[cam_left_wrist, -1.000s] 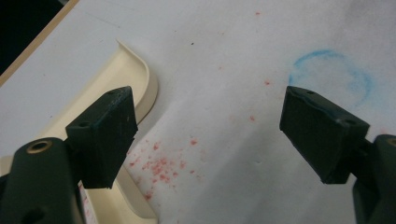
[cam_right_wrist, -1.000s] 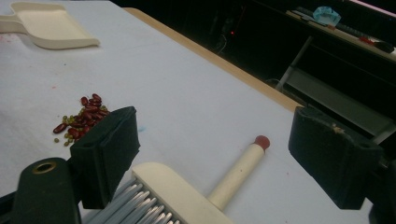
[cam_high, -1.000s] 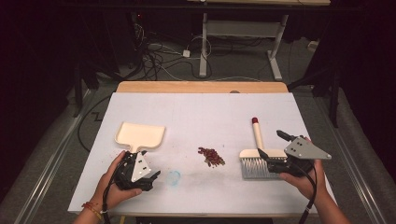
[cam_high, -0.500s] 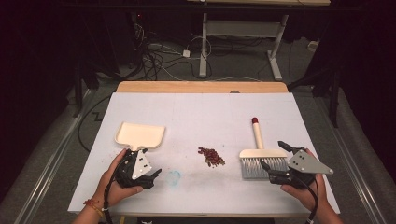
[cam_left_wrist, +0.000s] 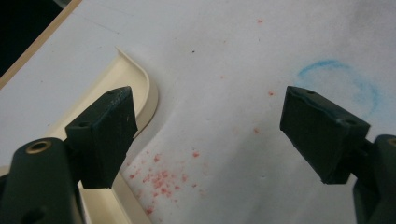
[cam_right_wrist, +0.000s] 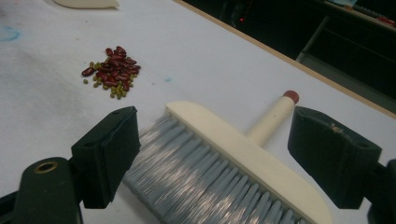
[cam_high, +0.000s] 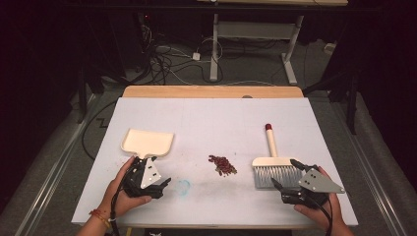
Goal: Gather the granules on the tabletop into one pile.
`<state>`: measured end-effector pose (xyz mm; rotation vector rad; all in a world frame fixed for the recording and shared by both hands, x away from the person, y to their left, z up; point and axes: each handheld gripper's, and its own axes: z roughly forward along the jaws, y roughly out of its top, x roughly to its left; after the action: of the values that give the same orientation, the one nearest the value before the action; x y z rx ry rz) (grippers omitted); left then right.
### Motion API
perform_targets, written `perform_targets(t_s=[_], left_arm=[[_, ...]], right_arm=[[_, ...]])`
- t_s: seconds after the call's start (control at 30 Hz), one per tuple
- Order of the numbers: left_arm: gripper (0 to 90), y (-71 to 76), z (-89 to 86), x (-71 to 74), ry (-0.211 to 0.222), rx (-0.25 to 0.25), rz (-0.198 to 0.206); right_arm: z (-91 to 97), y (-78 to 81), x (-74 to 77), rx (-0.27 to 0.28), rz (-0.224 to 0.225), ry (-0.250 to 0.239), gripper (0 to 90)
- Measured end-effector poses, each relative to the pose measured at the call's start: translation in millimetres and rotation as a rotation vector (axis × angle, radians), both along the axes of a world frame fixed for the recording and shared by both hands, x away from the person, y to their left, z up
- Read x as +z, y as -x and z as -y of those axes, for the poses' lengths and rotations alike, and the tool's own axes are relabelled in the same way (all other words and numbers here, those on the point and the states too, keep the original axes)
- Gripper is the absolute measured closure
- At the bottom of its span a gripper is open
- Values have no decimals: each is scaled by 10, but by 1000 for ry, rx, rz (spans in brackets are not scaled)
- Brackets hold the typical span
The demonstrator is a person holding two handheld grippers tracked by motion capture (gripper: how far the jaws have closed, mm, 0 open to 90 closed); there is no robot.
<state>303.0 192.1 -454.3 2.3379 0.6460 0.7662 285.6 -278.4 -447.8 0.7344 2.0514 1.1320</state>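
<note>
Basically staged for a sweep: left gripper (cam_high: 164, 183) jaws apart beside the dustpan (cam_high: 147, 142) lower left, right gripper (cam_high: 285, 174) jaws apart over the brush (cam_high: 275, 164) bristles lower right, neither gripping, bean pile (cam_high: 222, 164) mid-frame between them.

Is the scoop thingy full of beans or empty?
Empty. The cream dustpan lies flat with nothing showing in it in the high view; the beans sit in a pile on the table, apart from it.
</note>
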Motion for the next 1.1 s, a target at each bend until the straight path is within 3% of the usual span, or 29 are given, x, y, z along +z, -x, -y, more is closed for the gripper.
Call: perform_targets(t_s=[0.3,1.1], left_arm=[[172,4,-6,-2,1,-13,3],[171,-3,14,-30,-11,-17,-10]], right_arm=[[-14,29,22,-16,23,15,163],[-22,10,27,-20,26,26,164]])
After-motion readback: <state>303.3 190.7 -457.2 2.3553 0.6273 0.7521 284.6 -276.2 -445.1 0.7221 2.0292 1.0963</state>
